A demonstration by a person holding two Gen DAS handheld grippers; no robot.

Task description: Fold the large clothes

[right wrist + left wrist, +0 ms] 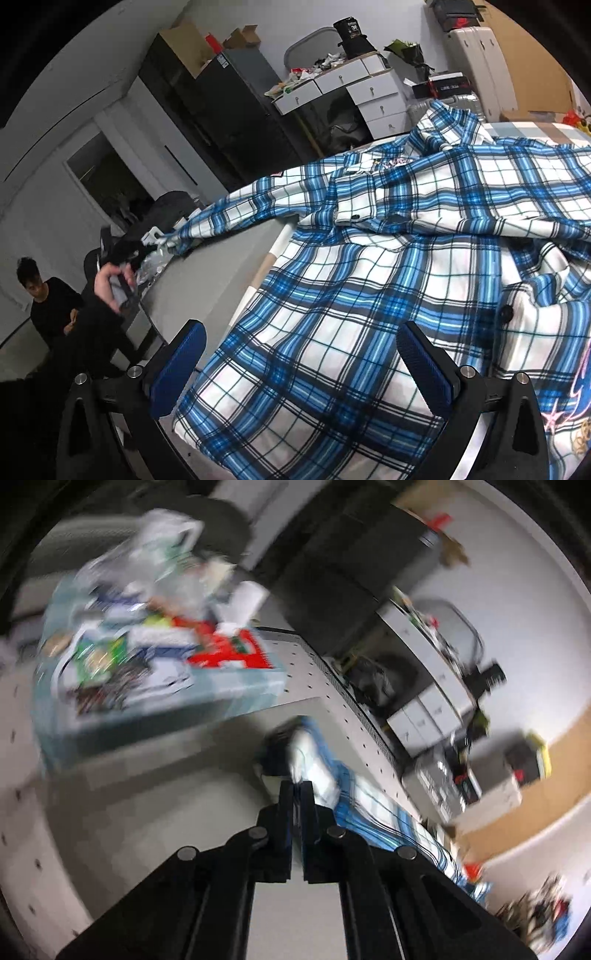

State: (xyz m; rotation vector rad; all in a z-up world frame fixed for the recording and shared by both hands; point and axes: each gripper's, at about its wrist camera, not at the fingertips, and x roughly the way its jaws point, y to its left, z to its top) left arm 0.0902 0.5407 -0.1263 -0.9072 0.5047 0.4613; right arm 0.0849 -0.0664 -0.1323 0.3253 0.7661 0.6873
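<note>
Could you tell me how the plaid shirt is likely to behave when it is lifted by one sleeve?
The plaid shirt probably drapes limply: it lies in soft folds. The sleeve pinched by the left gripper already sags. The body would likely trail behind across the table.

White walls [236, 14] enclose the room; a tall black cabinet [207, 122] stands beside a white chest of drawers [369, 92] piled with clutter, cardboard boxes [532, 74] to its right.

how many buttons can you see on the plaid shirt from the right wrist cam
2. One dark button sits on the flap near the upper middle of the plaid shirt; another button sits on the flap at the right. More may be hidden in the folds.
</note>
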